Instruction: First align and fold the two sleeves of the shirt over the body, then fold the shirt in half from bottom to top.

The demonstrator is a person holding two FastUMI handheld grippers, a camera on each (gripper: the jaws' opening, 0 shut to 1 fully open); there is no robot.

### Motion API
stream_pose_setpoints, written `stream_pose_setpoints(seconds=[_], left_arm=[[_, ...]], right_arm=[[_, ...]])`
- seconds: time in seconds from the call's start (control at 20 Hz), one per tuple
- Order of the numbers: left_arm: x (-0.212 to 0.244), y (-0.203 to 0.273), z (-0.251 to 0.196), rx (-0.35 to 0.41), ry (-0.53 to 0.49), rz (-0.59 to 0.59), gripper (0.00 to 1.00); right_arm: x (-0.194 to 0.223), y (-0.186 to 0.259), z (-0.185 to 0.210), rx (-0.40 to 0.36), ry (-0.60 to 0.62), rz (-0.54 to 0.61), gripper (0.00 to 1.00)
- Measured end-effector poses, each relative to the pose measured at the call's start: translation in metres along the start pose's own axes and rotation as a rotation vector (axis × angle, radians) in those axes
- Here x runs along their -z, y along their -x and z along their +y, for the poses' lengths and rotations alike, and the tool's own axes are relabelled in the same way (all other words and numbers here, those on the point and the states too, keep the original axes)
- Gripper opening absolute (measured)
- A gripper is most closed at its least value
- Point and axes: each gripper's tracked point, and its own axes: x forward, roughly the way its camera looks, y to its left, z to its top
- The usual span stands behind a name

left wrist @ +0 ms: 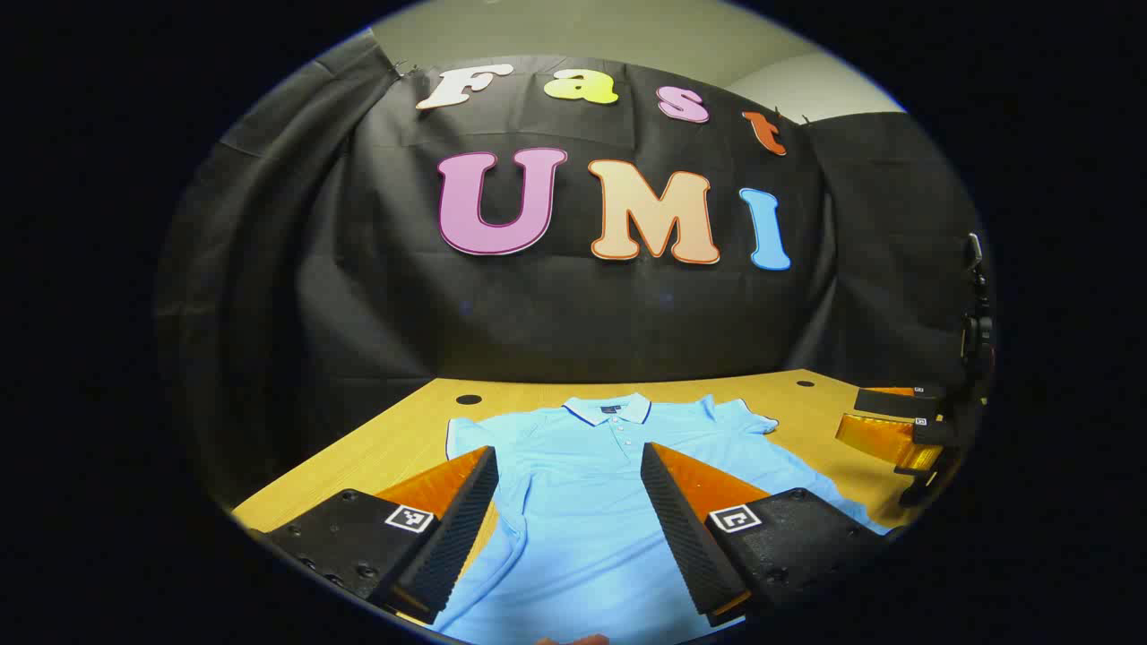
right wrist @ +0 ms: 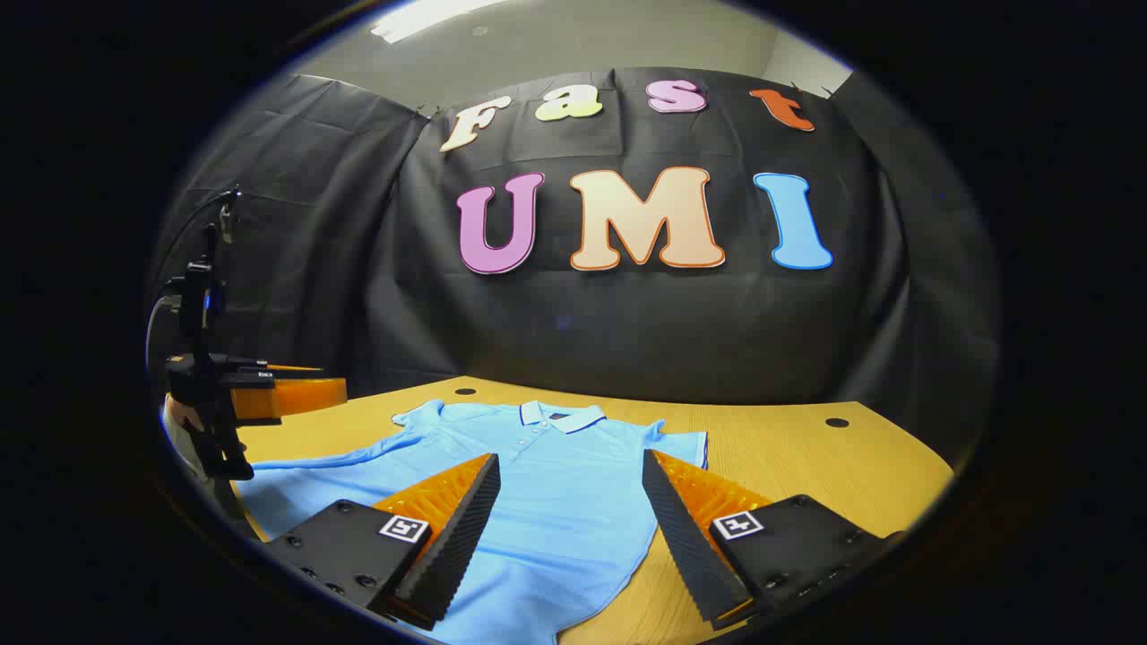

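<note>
So the backdrop is a black cloth wall (left wrist: 573,331) hanging in loose folds and creases, straight ahead of both grippers and wrapping round to either side. Above it there's a plain pale wall (left wrist: 573,36), and in the right gripper view a bright ceiling light (right wrist: 430,18) up top left. Underneath is a light wooden table (right wrist: 806,466) with visible grain. It has a few small round dark holes near its far edge (left wrist: 468,399), close to the cloth.
</note>
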Motion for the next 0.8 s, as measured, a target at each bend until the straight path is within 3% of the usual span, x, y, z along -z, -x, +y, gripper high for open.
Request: stream_pose_setpoints(seconds=[0.8], left_arm=[[-0.002, 0.001, -0.002, 0.009, -0.011, -0.006, 0.95]], right_arm=[[0.014, -0.004, 0.0, 0.01, 0.001, 0.045, 0.99]])
